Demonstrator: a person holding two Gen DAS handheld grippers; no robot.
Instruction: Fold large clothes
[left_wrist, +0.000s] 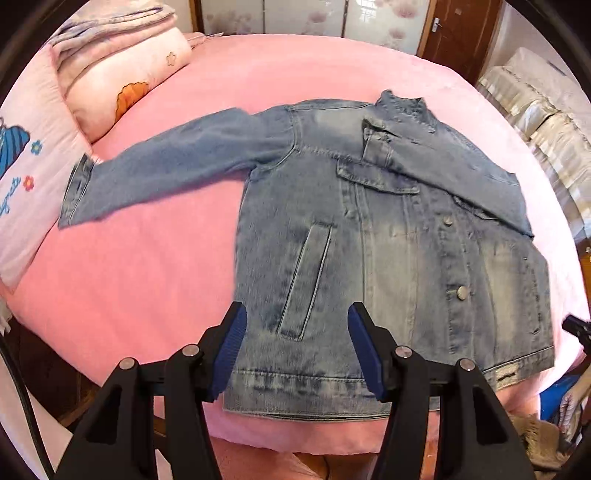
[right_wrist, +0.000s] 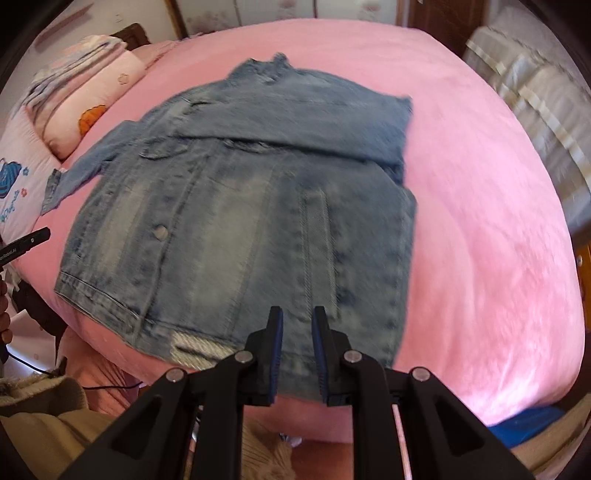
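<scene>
Pink bedspread (left_wrist: 155, 266) carries a heavy, stiff faded-blue denim jacket (left_wrist: 369, 236); grip its outstretched sleeve cuff (left_wrist: 75, 195), left of frame. Left gripper (left_wrist: 295, 345) apart, right gripper (right_wrist: 297, 350) nearly together, both empty.

We are holding our left gripper (left_wrist: 295, 314) tilted steeply downward, its blue-padded fingers (left_wrist: 232, 347) standing well apart with nothing pinched between them. We are holding our right gripper (right_wrist: 297, 317) at a similar downward tilt, its fingers (right_wrist: 276, 350) drawn in to a narrow gap and gripping nothing. At the left edge of the right wrist view, our left hand (right_wrist: 4, 314) is showing partly.
</scene>
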